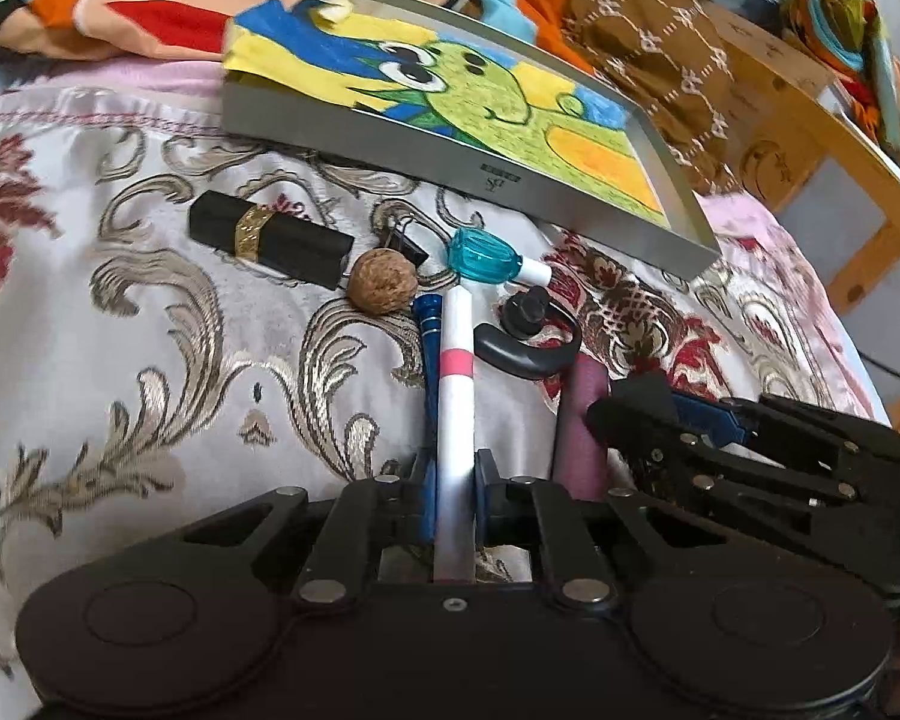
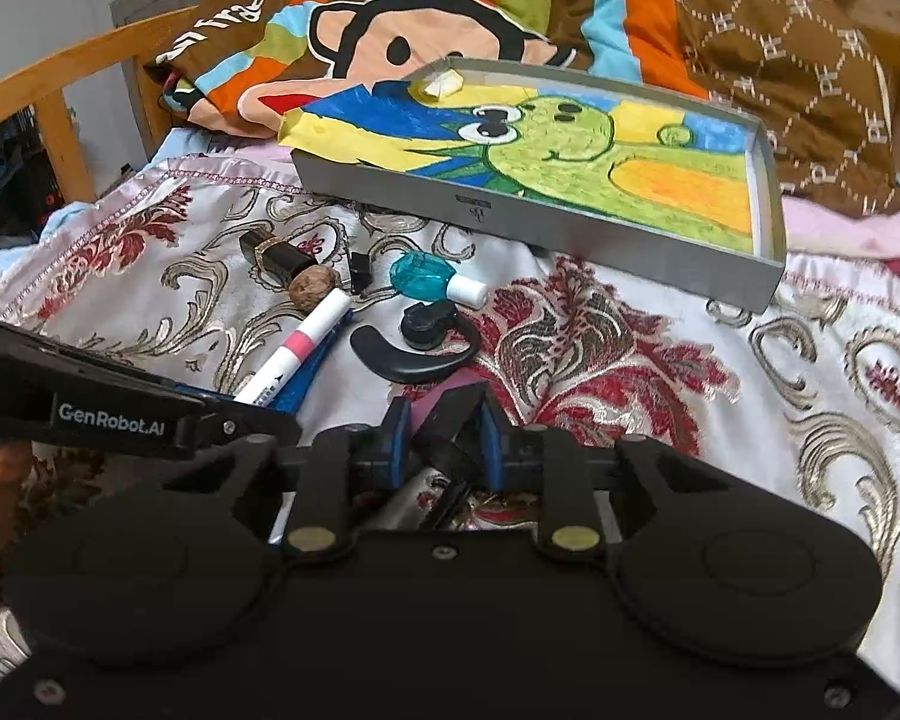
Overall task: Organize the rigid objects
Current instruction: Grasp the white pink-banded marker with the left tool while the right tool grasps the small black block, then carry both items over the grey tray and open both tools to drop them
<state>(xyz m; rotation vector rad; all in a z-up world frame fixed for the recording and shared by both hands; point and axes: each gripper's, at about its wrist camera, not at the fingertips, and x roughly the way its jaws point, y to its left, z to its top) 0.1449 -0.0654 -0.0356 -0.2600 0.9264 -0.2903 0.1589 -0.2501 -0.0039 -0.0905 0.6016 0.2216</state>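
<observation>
Left gripper (image 1: 455, 471) low over bedspread (image 1: 150, 324), clamped on white marker (image 1: 457, 372), right gripper (image 2: 444, 441) clenched on partly hidden purple cylinder (image 1: 582, 426), grey tray (image 2: 570, 228) beyond, far.

Your left gripper (image 1: 455, 483) is a matte black plastic body with two round raised discs on its housing, angular linkage bars pinned by silver rivets, a small centre screw, and blue pads lining its fingers (image 1: 429, 492). Your right gripper (image 2: 444, 438) matches it. In the right wrist view, the left one's side shows white "GenRobot.AI" lettering.
</observation>
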